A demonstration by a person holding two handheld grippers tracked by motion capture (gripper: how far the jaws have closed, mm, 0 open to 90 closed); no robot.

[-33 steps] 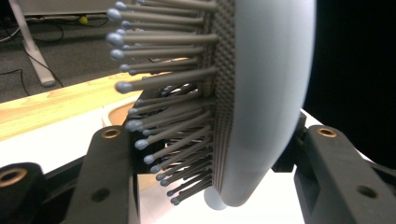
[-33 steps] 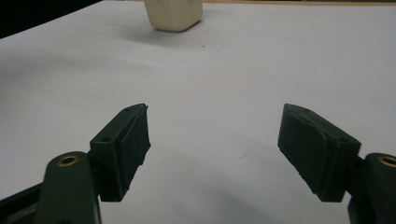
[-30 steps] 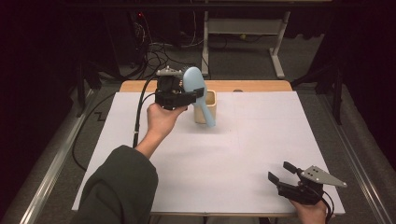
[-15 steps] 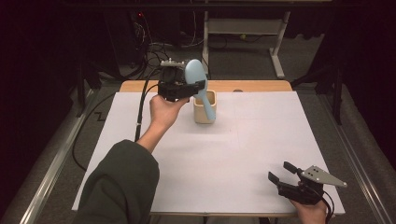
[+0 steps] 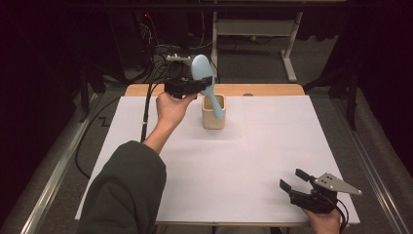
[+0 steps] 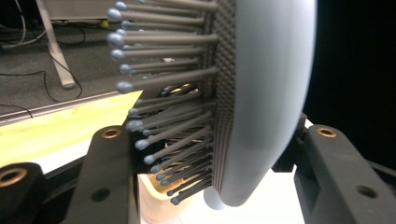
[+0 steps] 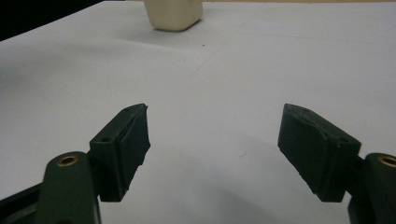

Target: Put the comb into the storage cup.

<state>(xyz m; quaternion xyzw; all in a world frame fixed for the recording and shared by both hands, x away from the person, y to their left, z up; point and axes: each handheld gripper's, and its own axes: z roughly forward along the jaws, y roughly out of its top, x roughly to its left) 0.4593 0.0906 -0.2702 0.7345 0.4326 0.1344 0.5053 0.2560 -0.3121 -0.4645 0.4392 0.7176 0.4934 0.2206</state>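
Since the earlier frames the left tongs (image 5: 198, 87) have carried the pale blue hairbrush (image 5: 206, 84) a little to the right, so that its handle now dips into the mouth of the cream cup (image 5: 214, 113) instead of lying across the cup's front. The right tongs (image 5: 295, 182) have not shifted: they rest at the near right corner of the tabletop (image 5: 272, 146), jaws spread wide with nothing between them, as the right gripper view (image 7: 214, 140) confirms.

The left tongs pinch the brush at the neck, just below its oval head. In the left gripper view the brush (image 6: 261, 93) sits between the two black jaws, bristles to one side and smooth back to the other, with the cup's rim (image 6: 154, 191) directly underneath.

What the coming move seems to turn on is the brush's long axis. From the high view it runs tilted, head up and toward the far left, handle down and toward the near right, with the handle's end inside or just at the cup's opening; how deep it reaches cannot be told. The cup stands at the far middle of the tabletop, just beside the left hand (image 5: 170, 108) and well apart from the right tongs. Lowering along that slanted axis would likely seat the handle; the left hand is plainly the nearer one for it.
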